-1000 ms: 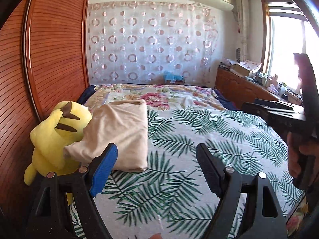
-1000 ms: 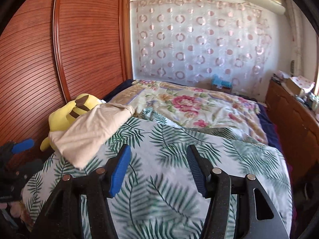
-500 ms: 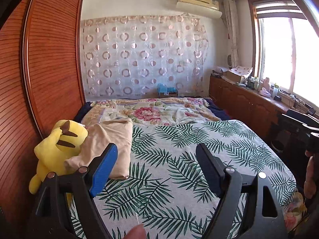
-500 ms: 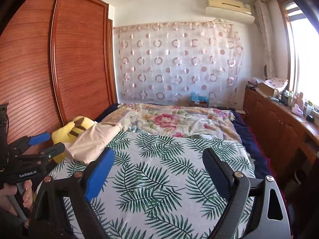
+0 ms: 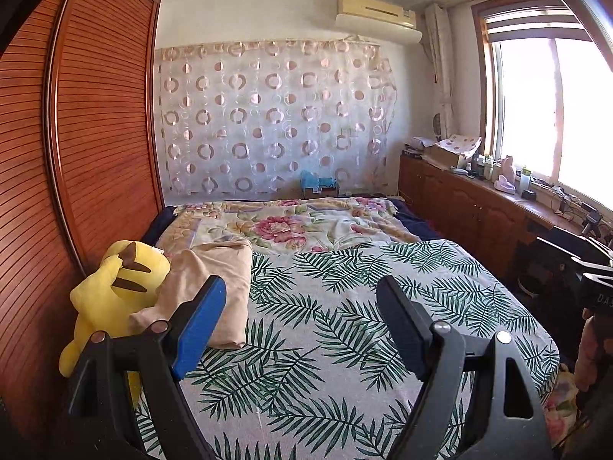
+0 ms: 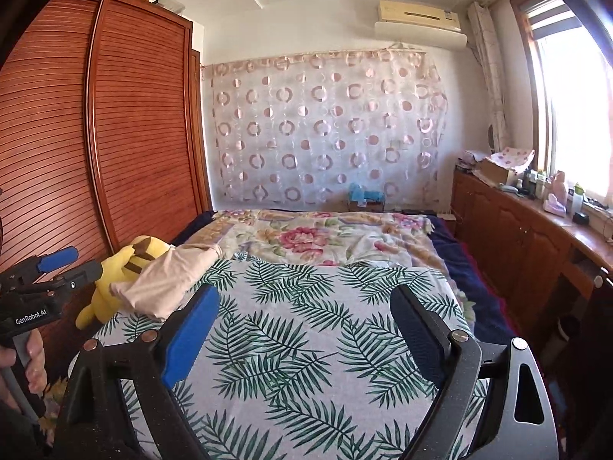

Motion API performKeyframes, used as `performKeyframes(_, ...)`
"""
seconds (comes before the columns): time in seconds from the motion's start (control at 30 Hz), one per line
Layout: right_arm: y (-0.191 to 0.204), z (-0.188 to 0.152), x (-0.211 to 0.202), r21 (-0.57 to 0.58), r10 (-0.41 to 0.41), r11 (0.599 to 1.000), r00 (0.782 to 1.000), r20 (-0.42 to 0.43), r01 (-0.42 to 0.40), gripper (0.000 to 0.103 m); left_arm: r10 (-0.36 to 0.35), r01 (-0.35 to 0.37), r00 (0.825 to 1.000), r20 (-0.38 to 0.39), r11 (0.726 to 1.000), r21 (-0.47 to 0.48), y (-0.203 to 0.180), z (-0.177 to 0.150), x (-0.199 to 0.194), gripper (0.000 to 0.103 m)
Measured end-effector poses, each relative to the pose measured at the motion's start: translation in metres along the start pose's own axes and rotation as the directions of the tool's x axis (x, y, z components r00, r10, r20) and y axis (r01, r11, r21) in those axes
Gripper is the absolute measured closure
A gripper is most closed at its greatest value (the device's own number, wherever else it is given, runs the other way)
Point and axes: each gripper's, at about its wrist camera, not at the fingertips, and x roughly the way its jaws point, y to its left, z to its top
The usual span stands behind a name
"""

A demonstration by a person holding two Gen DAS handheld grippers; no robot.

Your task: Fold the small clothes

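Observation:
A folded beige garment (image 5: 226,264) lies at the left edge of the bed, leaning partly on a yellow plush toy (image 5: 115,287). In the right wrist view the garment (image 6: 172,276) and the toy (image 6: 126,264) sit left of centre. My left gripper (image 5: 300,291) is open and empty, held back from the bed, with the garment just past its blue left pad (image 5: 199,326). My right gripper (image 6: 304,299) is also open wide over the palm-leaf sheet (image 6: 306,345), nothing between its fingers. Neither gripper touches the garment.
A floral quilt (image 5: 291,226) covers the far half of the bed. A slatted wooden wardrobe (image 5: 95,153) stands close on the left. A low wooden cabinet (image 5: 479,207) with clutter runs under the window at right. A hand (image 6: 32,360) holds the left gripper's handle.
Both grippers drew back from the bed, so more of the room shows. The right jaws spread wider. The beige garment stayed on the plush toy.

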Motion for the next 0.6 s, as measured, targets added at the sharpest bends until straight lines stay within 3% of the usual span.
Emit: performKeyframes(0.6, -0.015, -0.010, -0.006, 0.003, 0.002, 1.000, 1.000, 0.014, -0.002, 0.012, -0.003, 0.003, 1.000, -0.005, 1.000, 0.005, -0.002, -0.001, 0.000, 0.022)
